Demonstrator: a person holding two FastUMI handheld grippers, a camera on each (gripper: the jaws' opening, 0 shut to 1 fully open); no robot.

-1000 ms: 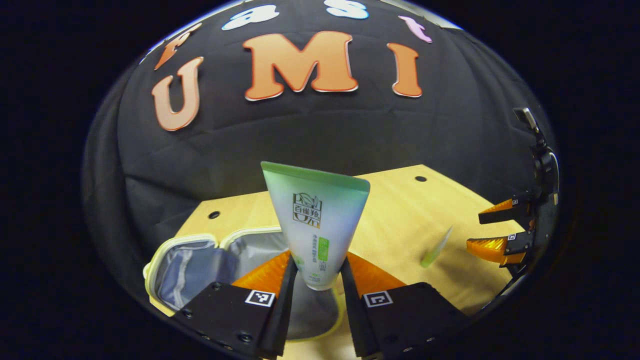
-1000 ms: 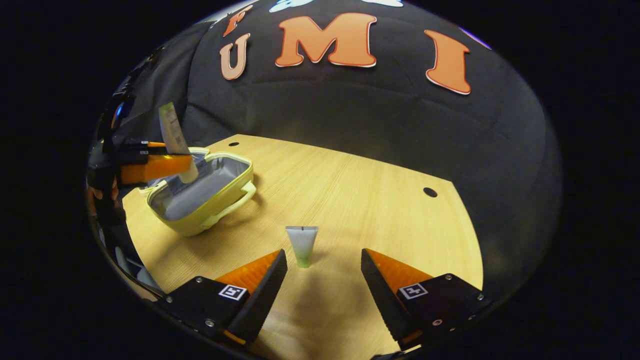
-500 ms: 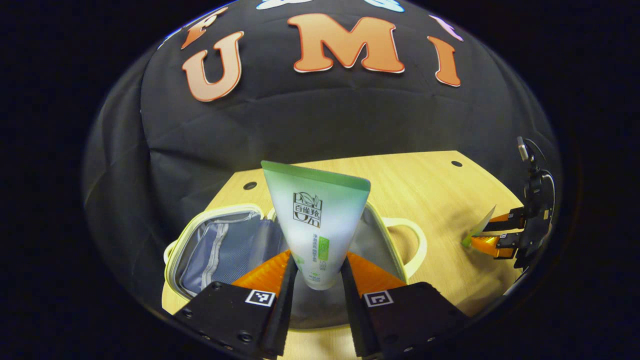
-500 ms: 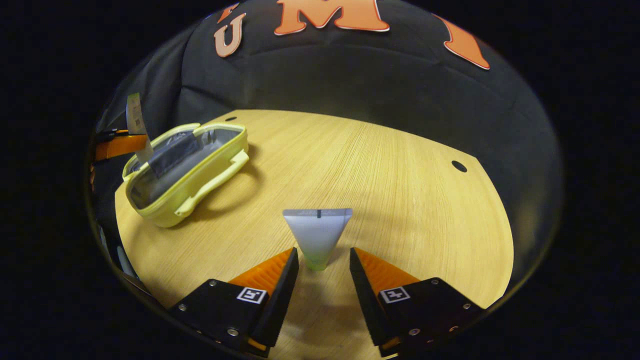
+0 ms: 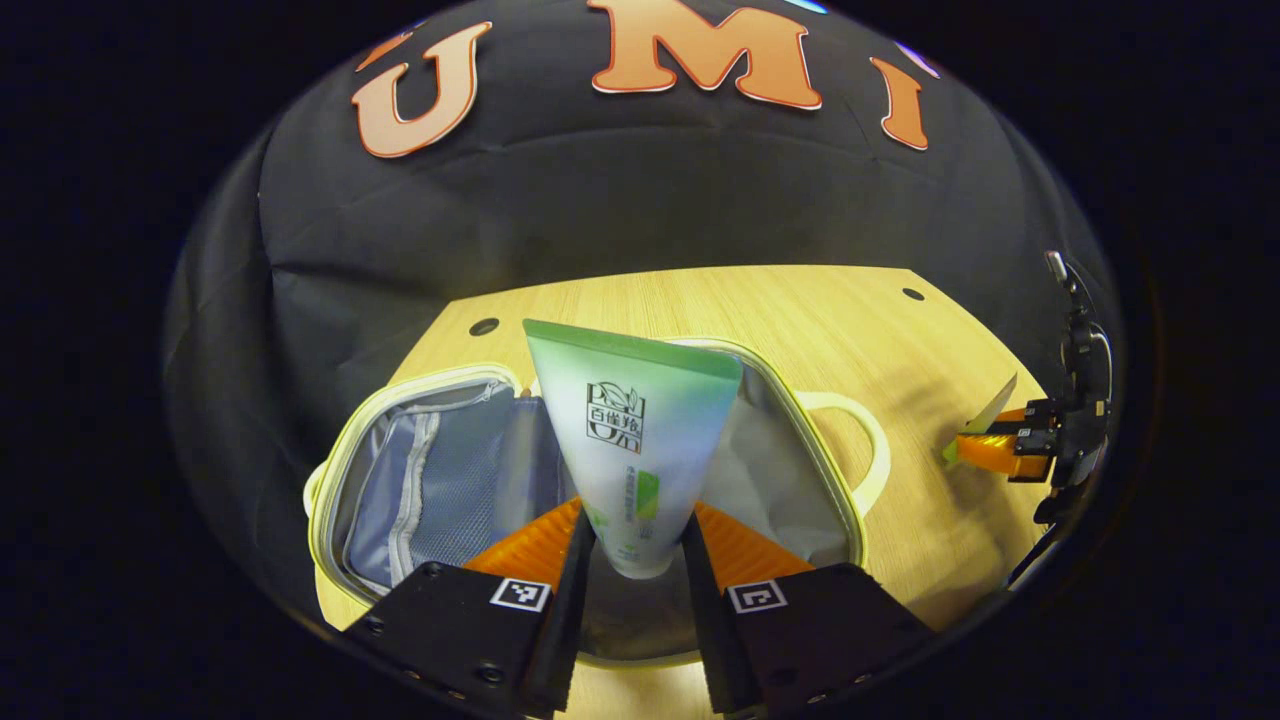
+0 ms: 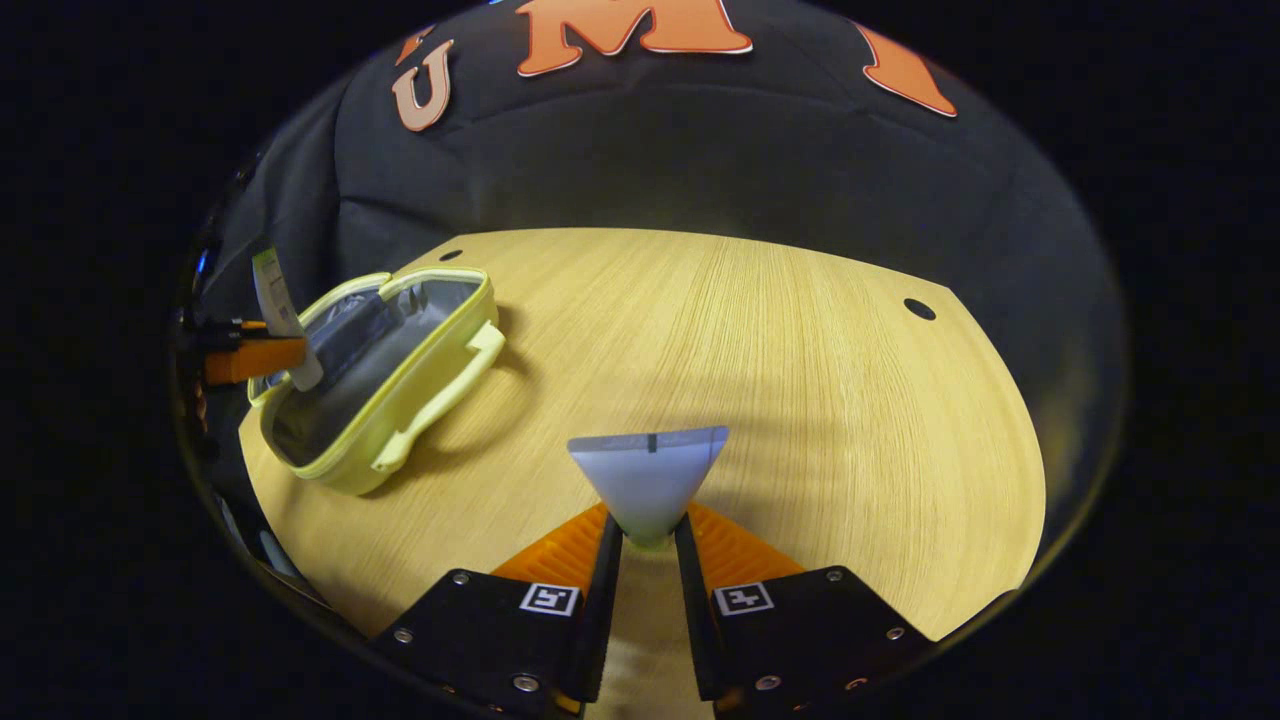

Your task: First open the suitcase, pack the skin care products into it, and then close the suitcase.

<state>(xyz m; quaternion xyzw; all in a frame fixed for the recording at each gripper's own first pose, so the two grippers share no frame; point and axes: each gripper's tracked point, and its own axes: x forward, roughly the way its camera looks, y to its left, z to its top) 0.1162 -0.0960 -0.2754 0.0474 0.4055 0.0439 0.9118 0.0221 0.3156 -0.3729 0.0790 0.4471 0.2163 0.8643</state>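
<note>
My left gripper (image 5: 632, 560) is shut on a large white-and-green tube (image 5: 630, 430), held upright over the open yellow suitcase (image 5: 345, 455). The case lies on the wooden table with its grey lining and mesh pocket showing. In the right gripper view the same case (image 6: 400, 395) sits at the far left, with the left gripper (image 6: 265, 355) and its tube (image 6: 275, 305) above it. My right gripper (image 6: 648, 545) is shut on a small white tube (image 6: 648, 480) with a green cap end, standing on the table. From the left gripper view, the right gripper (image 5: 1000, 450) appears at the far right.
The wooden table (image 6: 780, 370) spreads wide to the right of the suitcase, with small round holes (image 6: 919, 309) near its back corners. The black cloth wall closes off the back. The case's handle (image 5: 865, 440) points toward the right gripper.
My left gripper carried the large tube over the open suitcase and lowered toward it. My right gripper moved forward to the small tube and closed its fingers on it.
</note>
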